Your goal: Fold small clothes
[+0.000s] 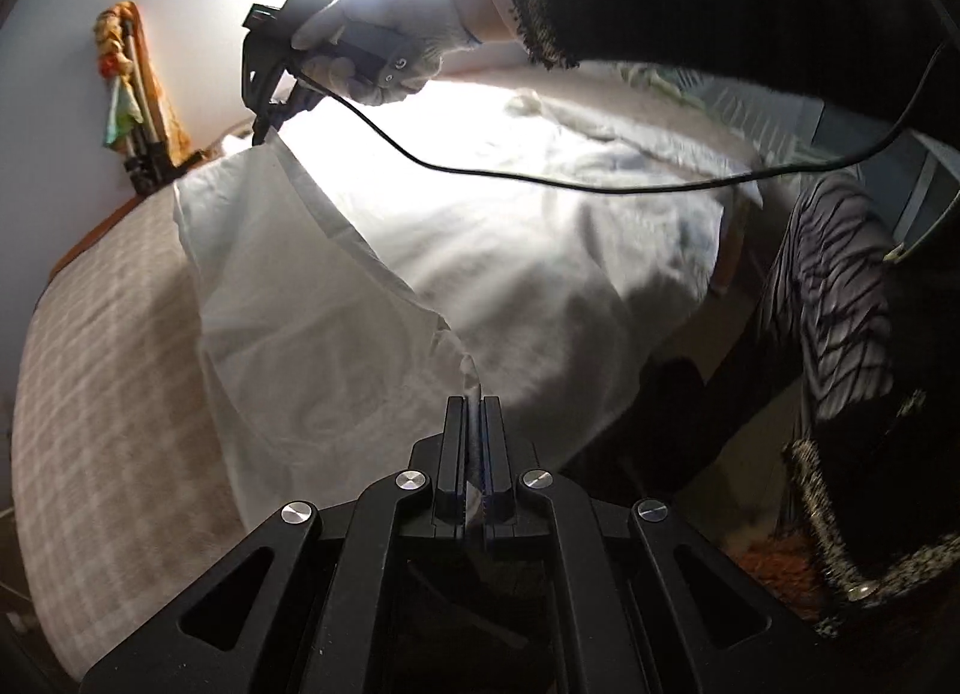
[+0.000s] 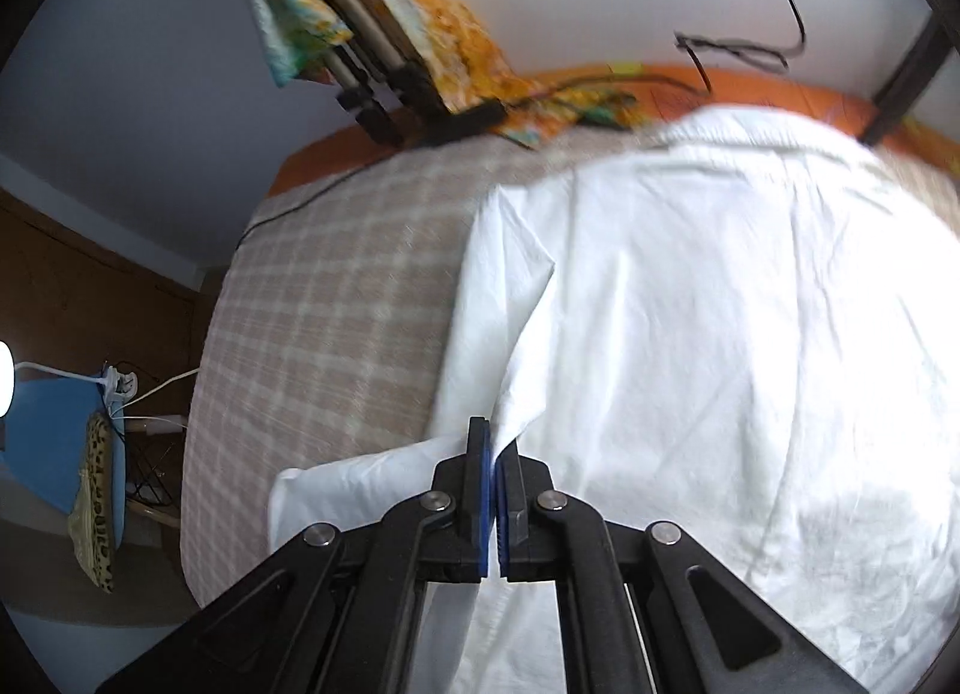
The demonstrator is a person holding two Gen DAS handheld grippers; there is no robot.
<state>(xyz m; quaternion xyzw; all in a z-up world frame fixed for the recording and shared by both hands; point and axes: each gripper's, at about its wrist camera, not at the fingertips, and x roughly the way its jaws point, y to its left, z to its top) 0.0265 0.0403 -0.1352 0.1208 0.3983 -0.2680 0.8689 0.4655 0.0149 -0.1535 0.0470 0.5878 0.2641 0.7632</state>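
A white garment (image 1: 312, 298) lies spread over the checked bed cover (image 1: 108, 346). My left gripper (image 1: 475, 394) is shut on a twisted corner of the garment at its near edge. My right gripper (image 1: 264, 133) shows in the left wrist view, held by a gloved hand, shut on the garment's far corner and lifting that edge. In the right wrist view the right gripper (image 2: 495, 448) is shut on a fold of the white garment (image 2: 690, 334), which spreads ahead and to the right over the bed.
A folded tripod wrapped in an orange patterned cloth (image 2: 372, 16) leans on the wall at the bed's far edge. A black cable (image 1: 540, 178) hangs across the bed. A blue chair (image 2: 54, 442) stands left of the bed. The person's striped skirt (image 1: 840, 298) is at right.
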